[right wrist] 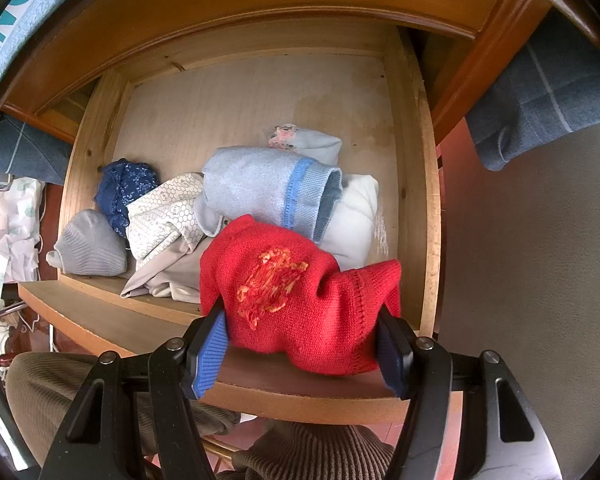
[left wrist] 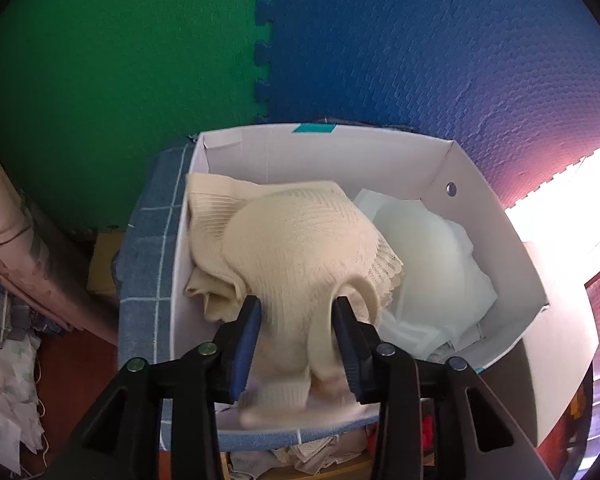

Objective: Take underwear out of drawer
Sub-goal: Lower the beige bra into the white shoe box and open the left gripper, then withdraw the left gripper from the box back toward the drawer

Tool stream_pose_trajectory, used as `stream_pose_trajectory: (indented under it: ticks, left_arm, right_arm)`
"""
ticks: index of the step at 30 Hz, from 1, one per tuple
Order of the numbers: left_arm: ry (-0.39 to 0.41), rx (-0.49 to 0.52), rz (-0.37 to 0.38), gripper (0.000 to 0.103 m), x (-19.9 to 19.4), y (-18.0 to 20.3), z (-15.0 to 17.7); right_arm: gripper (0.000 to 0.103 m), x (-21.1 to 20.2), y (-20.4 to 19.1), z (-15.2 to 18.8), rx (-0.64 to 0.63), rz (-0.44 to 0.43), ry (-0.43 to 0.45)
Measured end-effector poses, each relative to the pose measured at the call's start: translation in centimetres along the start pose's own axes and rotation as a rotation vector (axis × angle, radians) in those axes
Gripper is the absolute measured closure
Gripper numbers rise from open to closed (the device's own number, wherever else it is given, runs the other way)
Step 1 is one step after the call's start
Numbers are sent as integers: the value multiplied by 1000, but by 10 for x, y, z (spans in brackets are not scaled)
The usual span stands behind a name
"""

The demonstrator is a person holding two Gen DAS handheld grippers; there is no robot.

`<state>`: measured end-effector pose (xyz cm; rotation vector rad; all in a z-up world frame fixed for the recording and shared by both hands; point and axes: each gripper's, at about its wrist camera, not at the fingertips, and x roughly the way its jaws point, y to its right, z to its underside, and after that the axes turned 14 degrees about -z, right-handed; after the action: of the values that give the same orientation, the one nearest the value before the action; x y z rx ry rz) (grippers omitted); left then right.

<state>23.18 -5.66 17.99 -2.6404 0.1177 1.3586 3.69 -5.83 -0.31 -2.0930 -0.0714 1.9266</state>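
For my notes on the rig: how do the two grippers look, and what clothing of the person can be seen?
Both the left gripper and right gripper have black plastic frames with round metal pivot screws and blue ribbed pads. Ribbed olive-brown fabric, apparently the person's clothing, shows below the right one.

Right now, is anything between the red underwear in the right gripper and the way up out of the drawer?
Nothing visible. The red underwear is clamped in the right gripper near the drawer front edge, above the other folded pieces.

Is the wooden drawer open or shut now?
Open. The right wrist view looks down into the wooden drawer, showing its bare bottom board and several garments, with the red underwear above its front edge.
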Motion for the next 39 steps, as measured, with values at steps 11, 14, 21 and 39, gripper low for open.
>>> stream_pose_trajectory:
  ticks: [11, 14, 21, 39]
  left_arm:
    - [70, -59, -56, 64, -50, -36, 43]
    - [71, -62, -102, 63, -54, -45, 63]
    - [17, -101, -155, 63, -42, -63, 124]
    - [-134, -201, -177, 63, 43, -34, 252]
  right_arm:
    - [42, 3, -3, 1, -4, 26, 4]
    - [42, 3, -3, 1, -4, 35, 10]
    - [42, 1, -5, 4, -2, 49, 45]
    - [42, -13, -11, 8, -38, 63, 114]
